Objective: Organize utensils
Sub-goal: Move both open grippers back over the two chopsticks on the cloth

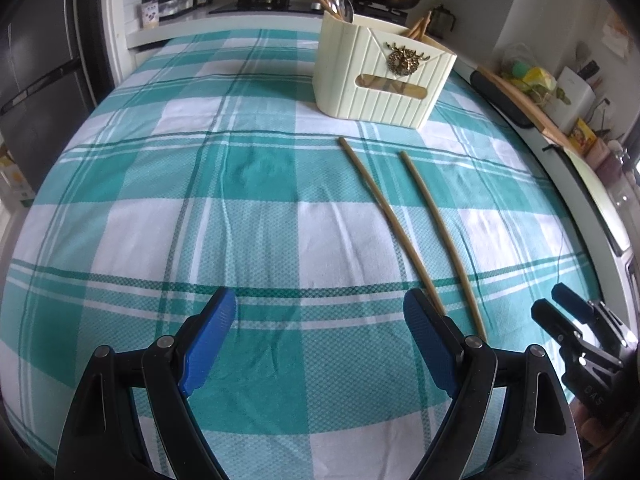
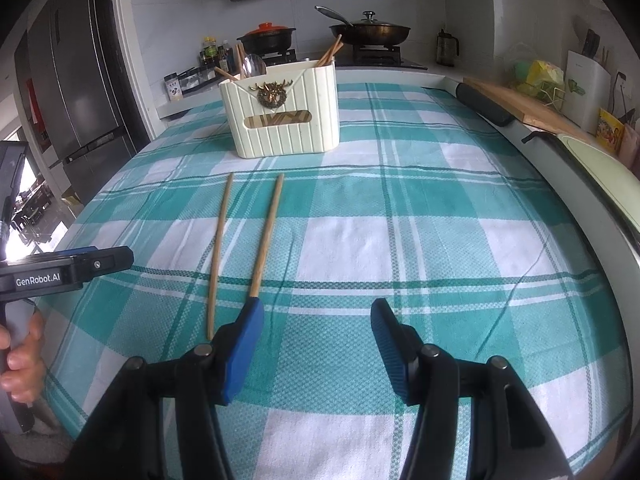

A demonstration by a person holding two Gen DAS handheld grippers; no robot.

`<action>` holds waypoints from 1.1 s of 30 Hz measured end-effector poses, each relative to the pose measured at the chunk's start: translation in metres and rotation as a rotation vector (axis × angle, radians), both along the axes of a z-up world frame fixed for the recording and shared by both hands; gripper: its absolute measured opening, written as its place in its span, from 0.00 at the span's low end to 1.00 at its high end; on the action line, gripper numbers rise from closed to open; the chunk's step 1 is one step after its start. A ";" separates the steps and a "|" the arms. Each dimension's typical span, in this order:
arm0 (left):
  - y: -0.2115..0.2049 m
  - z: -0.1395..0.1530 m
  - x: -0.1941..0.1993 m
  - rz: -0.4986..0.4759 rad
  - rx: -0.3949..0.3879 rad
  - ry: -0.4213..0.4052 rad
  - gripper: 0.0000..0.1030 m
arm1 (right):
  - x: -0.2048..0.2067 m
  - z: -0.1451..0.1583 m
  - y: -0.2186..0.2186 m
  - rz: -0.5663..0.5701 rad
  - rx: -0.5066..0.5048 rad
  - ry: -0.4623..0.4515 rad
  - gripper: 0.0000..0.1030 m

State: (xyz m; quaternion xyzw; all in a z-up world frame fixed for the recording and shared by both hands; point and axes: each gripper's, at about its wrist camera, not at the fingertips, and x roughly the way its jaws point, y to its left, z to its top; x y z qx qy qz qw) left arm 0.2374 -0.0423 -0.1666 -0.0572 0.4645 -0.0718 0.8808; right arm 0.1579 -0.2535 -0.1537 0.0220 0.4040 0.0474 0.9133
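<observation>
Two wooden chopsticks lie side by side on the green-and-white checked cloth, one to the left [image 1: 384, 216] [image 2: 219, 252] and one to the right [image 1: 444, 240] [image 2: 267, 236]. Behind them stands a cream utensil holder [image 1: 380, 76] [image 2: 284, 116] with several chopsticks and a spoon in it. My left gripper [image 1: 320, 320] hangs open above the cloth, left of the chopsticks' near ends, nothing between its fingers. My right gripper [image 2: 316, 322] is open too; its left fingertip [image 2: 252, 312] covers the near end of the right chopstick. In the left wrist view the right gripper [image 1: 560, 308] shows at the right edge.
A stove with a black pot [image 2: 268, 40] and a lidded pan [image 2: 372, 30] stands behind the table. A cutting board [image 2: 516, 104] and clutter line the right counter. A fridge [image 2: 76, 80] stands at left. A hand [image 2: 24, 356] holds the left gripper's handle.
</observation>
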 end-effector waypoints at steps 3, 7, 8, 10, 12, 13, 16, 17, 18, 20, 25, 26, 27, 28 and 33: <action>0.002 -0.002 0.002 0.005 -0.005 0.007 0.84 | -0.001 0.000 0.000 -0.005 0.004 -0.005 0.55; 0.001 -0.001 0.004 0.010 -0.010 0.000 0.84 | -0.001 0.001 -0.002 -0.013 0.002 -0.006 0.55; 0.001 -0.001 0.004 0.010 -0.011 0.000 0.84 | -0.002 0.001 -0.003 -0.017 0.002 -0.006 0.55; 0.000 -0.003 0.004 0.009 -0.011 0.004 0.84 | -0.002 0.000 -0.005 -0.024 0.003 -0.004 0.55; -0.002 -0.004 0.005 0.010 -0.011 0.009 0.84 | -0.003 0.000 -0.008 -0.032 0.009 -0.003 0.55; -0.003 -0.005 0.005 0.010 -0.011 0.015 0.84 | -0.003 0.001 -0.010 -0.038 0.014 -0.008 0.55; -0.008 -0.005 0.009 0.014 0.000 0.024 0.84 | -0.008 0.004 -0.015 -0.058 0.022 -0.034 0.55; -0.010 -0.005 0.011 0.012 0.004 0.021 0.84 | -0.008 0.004 -0.017 -0.061 0.025 -0.039 0.55; -0.012 -0.004 0.013 0.009 0.007 0.015 0.84 | -0.008 0.002 -0.019 -0.066 0.027 -0.038 0.55; -0.016 -0.003 0.020 0.013 0.006 0.015 0.84 | -0.005 -0.002 -0.021 -0.074 0.035 -0.022 0.55; -0.037 -0.005 0.045 -0.005 -0.025 0.008 0.84 | -0.002 -0.001 -0.020 -0.068 0.043 -0.025 0.55; -0.043 -0.008 0.050 -0.011 -0.018 0.010 0.84 | -0.002 0.000 -0.020 -0.065 0.041 -0.028 0.55; -0.050 -0.013 0.055 -0.018 -0.005 0.021 0.84 | -0.003 0.000 -0.020 -0.063 0.040 -0.029 0.55; -0.056 -0.019 0.058 -0.029 0.011 0.029 0.84 | -0.003 0.000 -0.020 -0.062 0.037 -0.028 0.55; -0.068 -0.037 0.058 -0.047 0.141 0.004 0.75 | 0.000 -0.001 -0.018 -0.042 0.023 -0.011 0.55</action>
